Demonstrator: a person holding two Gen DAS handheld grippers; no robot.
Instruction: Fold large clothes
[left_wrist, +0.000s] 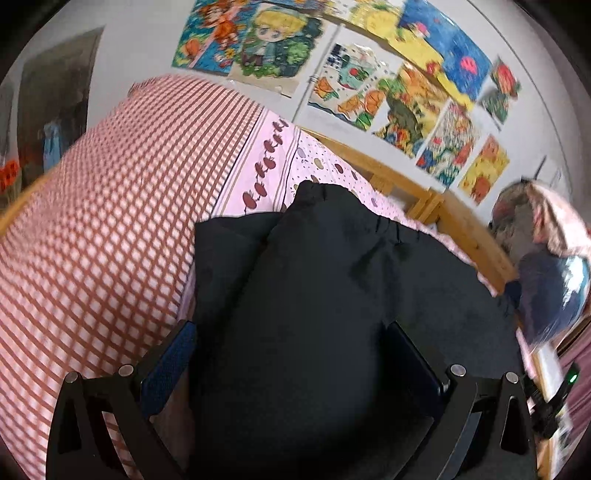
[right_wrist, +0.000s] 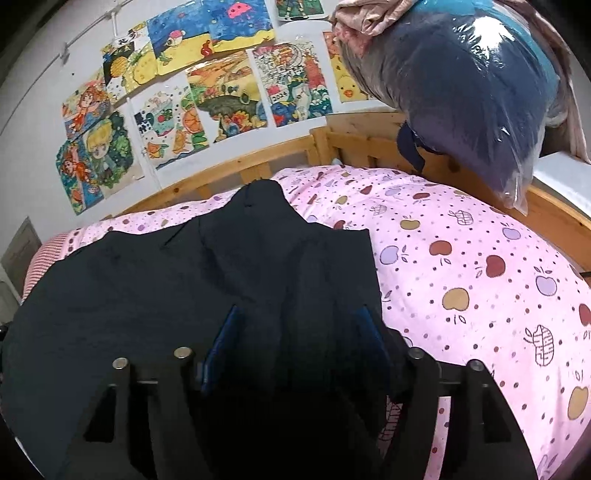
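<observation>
My left gripper (left_wrist: 291, 354) has its fingers spread wide, and black cloth fills the whole gap between the blue pads (left_wrist: 168, 363); whether the pads press on it or only hang over it I cannot tell. My right gripper (right_wrist: 295, 343) is spread as well, a little less, with the same dark fabric rising between its pads (right_wrist: 221, 343) — again, contact is hard to judge because the cloth is so dark there. The garment (right_wrist: 192, 280) lies on the bed, spread over the pink apple-print cover (right_wrist: 480, 280), bunched into a peak at its far end near the wooden rail (right_wrist: 236, 173). In the right view its right edge runs straight and clean toward my right finger, and past that edge the cover lies open and bare all the way to the rail. In the left view the garment's left edge meets a red checked cover (left_wrist: 103, 229) that swells up beside it, so the room on that side is soft and raised rather than flat. A gathered band (left_wrist: 388, 225) shows at the garment's far edge in the left view. A plastic-wrapped bundle (right_wrist: 472, 92) sits at the far right corner on the rail, well apart from the cloth. Drawings (right_wrist: 221, 88) cover the wall behind the bed.
</observation>
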